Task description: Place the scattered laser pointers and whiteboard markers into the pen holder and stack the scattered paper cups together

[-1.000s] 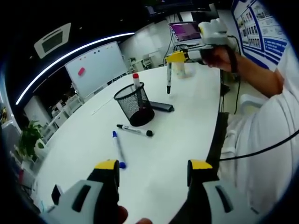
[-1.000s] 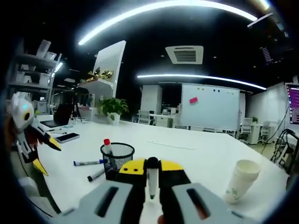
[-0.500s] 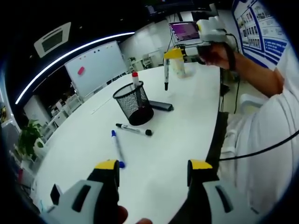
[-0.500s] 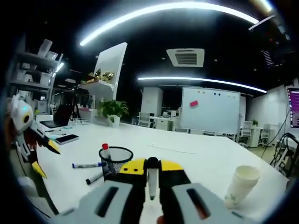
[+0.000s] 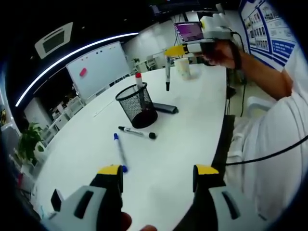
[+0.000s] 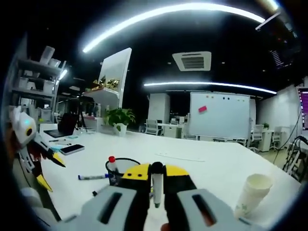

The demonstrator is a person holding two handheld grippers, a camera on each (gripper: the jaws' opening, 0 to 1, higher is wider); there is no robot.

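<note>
A black mesh pen holder [image 5: 137, 106] stands on the white table [image 5: 192, 130] with a red-capped marker [image 5: 139, 80] upright in it. A black marker [image 5: 138, 133] and a blue-capped marker [image 5: 120, 151] lie in front of it, and a dark flat laser pointer [image 5: 166, 109] lies just to its right. My right gripper [image 5: 175, 50] hangs in the air above and to the right of the holder, shut on a black-tipped marker [image 5: 167, 79] that points down. In the right gripper view that marker [image 6: 156, 185] sits between my shut jaws [image 6: 156, 171], with the holder [image 6: 120, 166] just behind them. My left gripper [image 5: 159, 173] is open and low over the table's near part.
A paper cup stack [image 5: 183, 67] stands beyond the holder, also seen as the paper cup [image 6: 254, 192] at the right. A phone [image 6: 72, 149] and a laptop [image 6: 60, 130] lie at the table's far left. The person's arm [image 5: 262, 72] reaches in from the right.
The right gripper has carried the marker up and leftward, closer to above the pen holder. In the right gripper view the holder has sunk partly behind the jaws. The left gripper stays put.
</note>
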